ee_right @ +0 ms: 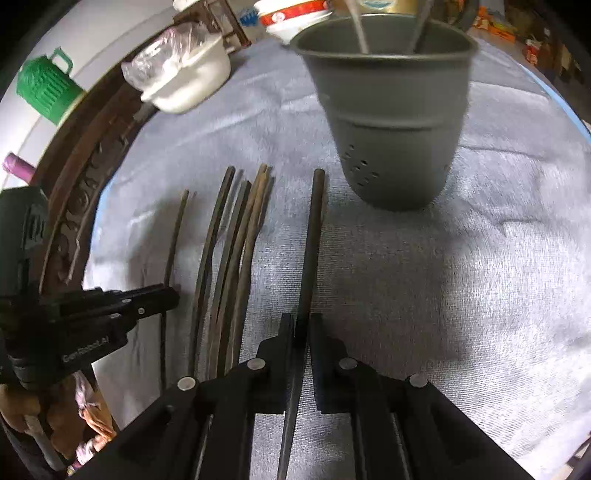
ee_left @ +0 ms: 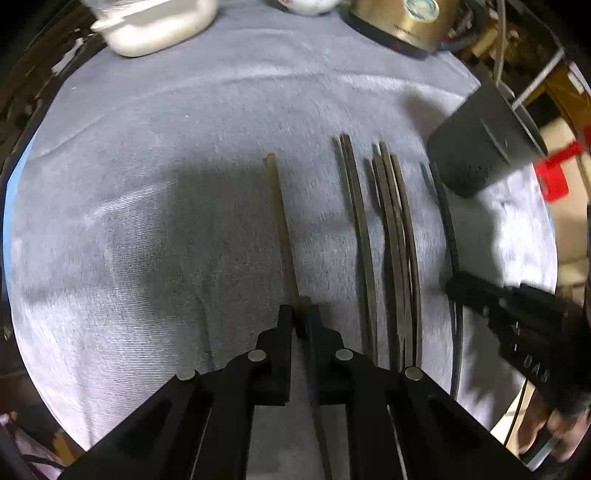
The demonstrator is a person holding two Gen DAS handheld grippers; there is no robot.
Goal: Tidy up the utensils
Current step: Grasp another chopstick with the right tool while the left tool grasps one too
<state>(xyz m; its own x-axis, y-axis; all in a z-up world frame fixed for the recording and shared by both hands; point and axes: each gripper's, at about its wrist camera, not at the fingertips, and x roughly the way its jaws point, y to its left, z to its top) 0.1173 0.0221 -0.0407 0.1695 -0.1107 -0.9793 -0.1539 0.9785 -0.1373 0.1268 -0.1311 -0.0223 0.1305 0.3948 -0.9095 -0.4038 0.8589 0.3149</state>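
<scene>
**Both jaws closed on a chopstick each, beside the grey holder**

The counter (ee_left: 147, 184) is covered by a grey cloth with a fine ribbed weave, slightly wrinkled. At its far edge stand a white lidded pot (ee_right: 192, 81) wrapped partly in clear plastic, a red-and-white bowl (ee_right: 295, 18) and a gold-coloured kettle (ee_left: 399, 18) on a dark base.

The utensil holder (ee_right: 388, 110) is a matte grey cup, wider at the rim than at the base, with a raised band around its middle and small round holes in its lower wall. It stands upright on the cloth toward the far right side, and two pale handles stick up from inside it.

The left gripper (ee_left: 303, 314) is black, with flat narrow fingers and round metal pins. Its jaws are nearly closed on the near end of a thin olive-brown chopstick (ee_left: 280, 221), which runs straight away from them over the cloth.

The right gripper (ee_right: 301, 325) has the same build. Its jaws are nearly closed on a dark round chopstick (ee_right: 314, 229), whose far tip is near the base of the holder, a little to its left.

Between the two held sticks lies a loose group of chopsticks (ee_right: 236, 258), dark brown, long and slim, roughly parallel and partly overlapping, flat on the cloth. They are apart from both jaws.
</scene>
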